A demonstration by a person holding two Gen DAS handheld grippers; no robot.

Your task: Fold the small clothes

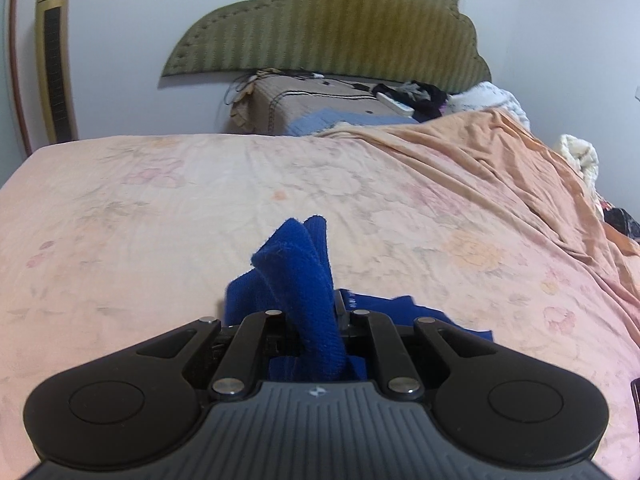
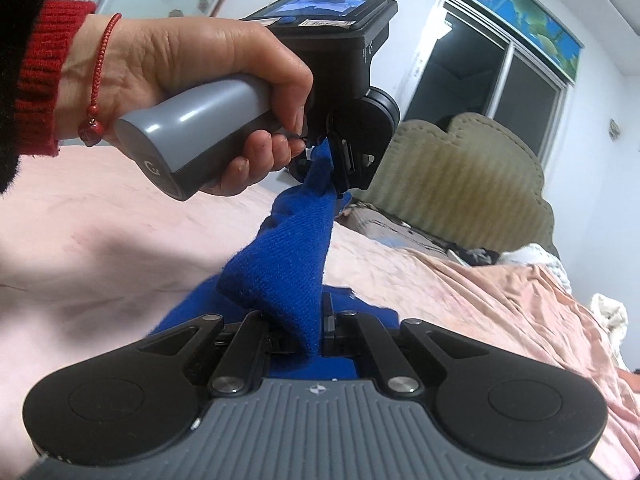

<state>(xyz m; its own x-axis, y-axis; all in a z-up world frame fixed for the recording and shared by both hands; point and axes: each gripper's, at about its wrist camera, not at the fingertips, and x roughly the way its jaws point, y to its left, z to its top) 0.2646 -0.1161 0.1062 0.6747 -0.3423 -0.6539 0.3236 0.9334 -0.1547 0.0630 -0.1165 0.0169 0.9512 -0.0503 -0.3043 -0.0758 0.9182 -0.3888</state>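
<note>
— Blue knit garment (image 2: pixel 288 248): where is it, and what grips it?

— We hold it lifted above the bed (image 1: pixel 160 208), stretched between both tools. Our left gripper (image 1: pixel 316 320) has its jaws clamped on a bunched fold of the cloth, and our right gripper (image 2: pixel 316 332) is likewise closed tight on another part. In the right wrist view our left hand (image 2: pixel 192 80) shows, wrapped round the grey handle, with the cloth rising to that tool's jaws. More blue cloth hangs below, near the sheet.

— Which step are we at?

— We judge it an early one: the piece is raised and drawn out between two pinch points, not yet laid flat. The next move likely calls for lowering it evenly, keeping both grips until it rests, so it spreads without twisting.

— Is there room?

— Plenty. The pale flowered sheet is bare ahead and to the left. An orange blanket (image 1: pixel 500 152) rises on the right, and the bed's far edge lies well apart — a bedside cabinet (image 1: pixel 316 108) stands beyond it.
</note>
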